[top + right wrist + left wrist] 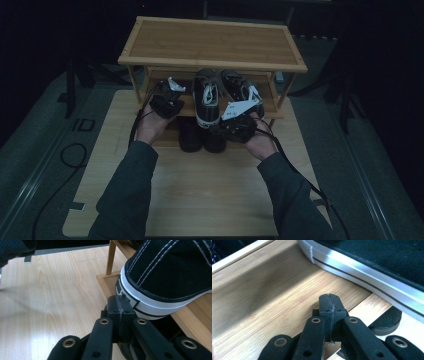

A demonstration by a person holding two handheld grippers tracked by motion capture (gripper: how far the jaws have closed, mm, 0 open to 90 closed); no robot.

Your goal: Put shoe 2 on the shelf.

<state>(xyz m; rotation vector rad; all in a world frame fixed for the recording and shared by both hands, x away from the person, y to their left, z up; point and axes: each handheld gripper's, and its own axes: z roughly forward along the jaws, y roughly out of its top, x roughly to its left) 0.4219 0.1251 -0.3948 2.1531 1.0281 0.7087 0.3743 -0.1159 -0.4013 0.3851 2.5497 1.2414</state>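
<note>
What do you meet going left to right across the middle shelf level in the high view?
Left tongs → black sneaker with white laces → second black sneaker → the rack's right post.

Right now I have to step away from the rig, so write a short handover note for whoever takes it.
Left gripper: shut, empty, over the middle shelf beside the left sneaker.
Right gripper: shut, empty, at the heel of the sneaker that overhangs the shelf edge; contact unclear.
Things: two black sneakers with white soles on the middle shelf of the wooden rack; another dark pair below them.
Done: both pairs are on the rack.
Left: probably nudging the overhanging sneaker further in.
</note>
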